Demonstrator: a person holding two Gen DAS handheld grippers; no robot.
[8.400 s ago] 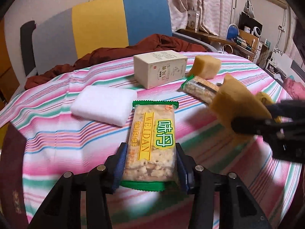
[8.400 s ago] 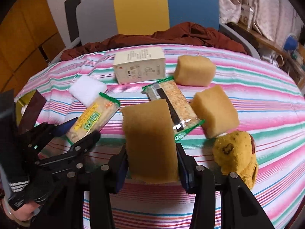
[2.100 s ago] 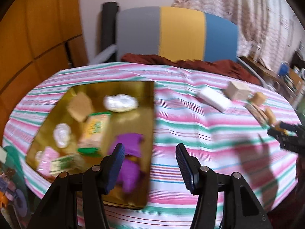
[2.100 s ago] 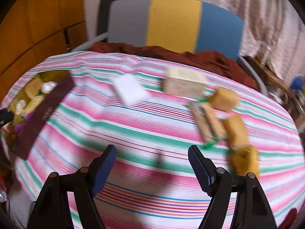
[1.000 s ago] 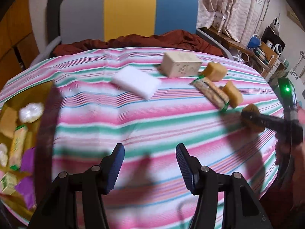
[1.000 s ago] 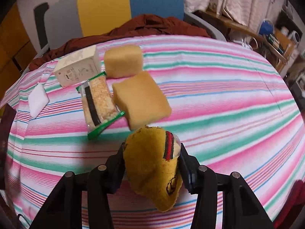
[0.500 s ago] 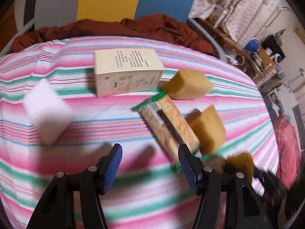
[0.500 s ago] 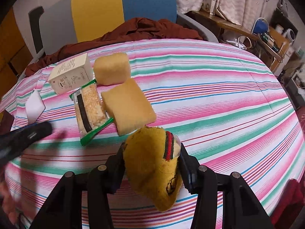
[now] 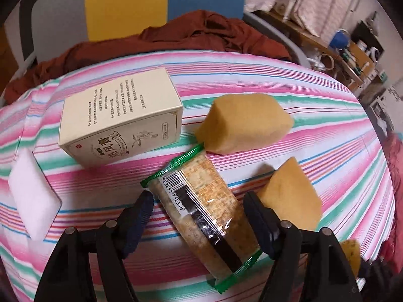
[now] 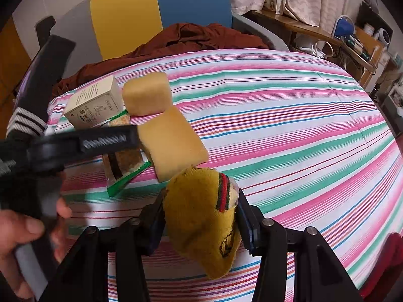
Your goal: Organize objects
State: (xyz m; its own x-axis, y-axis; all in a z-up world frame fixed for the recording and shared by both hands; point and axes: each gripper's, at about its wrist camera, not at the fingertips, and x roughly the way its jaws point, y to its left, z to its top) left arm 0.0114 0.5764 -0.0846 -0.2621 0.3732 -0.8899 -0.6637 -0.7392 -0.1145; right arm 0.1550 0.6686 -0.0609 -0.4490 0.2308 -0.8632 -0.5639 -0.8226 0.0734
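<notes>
Left tool [image 9: 199, 222]: spread around the cracker packet [image 9: 201, 209], ready to pinch it.
Right tool [image 10: 199, 216]: pinching the yellow sock [image 10: 201, 216], lifted for carrying.

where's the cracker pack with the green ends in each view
Left wrist: clear green-ended cracker pack lies bottom centre, between the open left tool's fingers.
Right wrist: the pack sits centre-left, partly hidden by the left tool.
Shared landmark: cream rectangular cardboard box just behind it.
</notes>
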